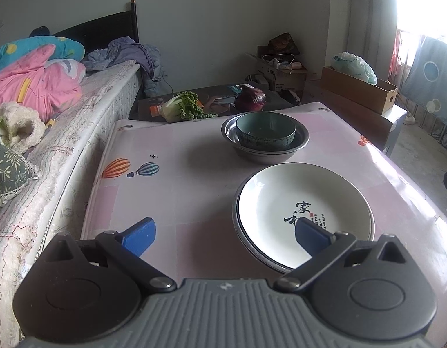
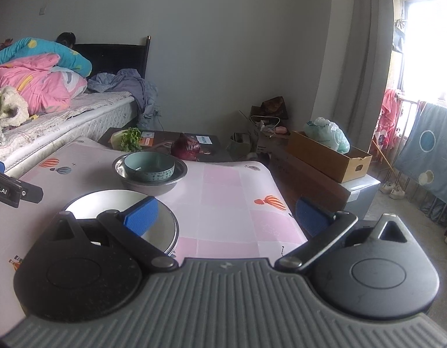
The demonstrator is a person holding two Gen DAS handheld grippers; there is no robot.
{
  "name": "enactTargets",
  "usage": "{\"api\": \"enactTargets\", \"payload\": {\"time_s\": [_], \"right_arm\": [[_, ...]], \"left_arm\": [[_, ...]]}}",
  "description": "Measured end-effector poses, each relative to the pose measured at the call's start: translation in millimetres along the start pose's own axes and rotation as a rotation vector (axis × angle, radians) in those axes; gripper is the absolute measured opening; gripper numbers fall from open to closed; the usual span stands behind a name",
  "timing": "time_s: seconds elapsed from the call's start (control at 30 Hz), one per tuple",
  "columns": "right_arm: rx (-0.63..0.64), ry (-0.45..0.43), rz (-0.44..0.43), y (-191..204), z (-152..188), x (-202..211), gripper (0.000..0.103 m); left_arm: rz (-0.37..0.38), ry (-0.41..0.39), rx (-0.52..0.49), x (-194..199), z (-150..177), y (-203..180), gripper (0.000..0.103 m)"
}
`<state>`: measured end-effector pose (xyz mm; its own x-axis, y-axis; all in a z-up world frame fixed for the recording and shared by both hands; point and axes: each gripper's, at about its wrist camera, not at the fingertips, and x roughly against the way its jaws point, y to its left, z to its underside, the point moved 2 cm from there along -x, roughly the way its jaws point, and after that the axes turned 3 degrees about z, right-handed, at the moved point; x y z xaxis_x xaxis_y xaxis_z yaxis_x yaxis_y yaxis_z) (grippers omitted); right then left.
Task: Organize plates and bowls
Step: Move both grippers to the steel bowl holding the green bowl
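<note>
Left gripper (image 1: 224, 233): jaws are being held spread, nothing grasped; plates (image 1: 304, 211) are lying ahead, under the right jaw tip.
Right gripper (image 2: 226, 216): jaws are being held spread, empty; plates (image 2: 121, 208) are lying under the left jaw.
Bowls: teal bowl (image 1: 265, 130) is being carried inside steel bowl (image 1: 265, 145), beyond both jaws.
Risk: the top plate is likely being exposed to sliding off the stack if its rim is nudged by a jaw tip.
Risk: the stack is sitting near the table (image 2: 229, 203) edge and could be pushed off.

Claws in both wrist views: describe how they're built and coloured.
Both look alike. The left claw and right claw each have two blue rectangular finger pads on black linkage arms with silver pivot pins, two round black housings and a grey ribbed body with a small embossed logo. The right view shows white lettering ending "bot.AI" on the other one's side.
</note>
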<state>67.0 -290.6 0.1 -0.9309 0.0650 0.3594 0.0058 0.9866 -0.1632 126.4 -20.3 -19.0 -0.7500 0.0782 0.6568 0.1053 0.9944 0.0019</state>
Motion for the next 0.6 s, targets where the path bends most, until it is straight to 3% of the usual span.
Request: {"api": "enactTargets", "payload": {"time_s": [0.4, 0.6], "right_arm": [[-0.206, 0.04, -0.111, -22, -7, -49, 0.102], [-0.282, 0.107, -0.205, -24, -27, -97, 0.102]], "left_arm": [[0.011, 0.007, 0.015, -28, -16, 11, 0.103], [0.034, -0.028, 0.016, -50, -49, 24, 0.103]]}}
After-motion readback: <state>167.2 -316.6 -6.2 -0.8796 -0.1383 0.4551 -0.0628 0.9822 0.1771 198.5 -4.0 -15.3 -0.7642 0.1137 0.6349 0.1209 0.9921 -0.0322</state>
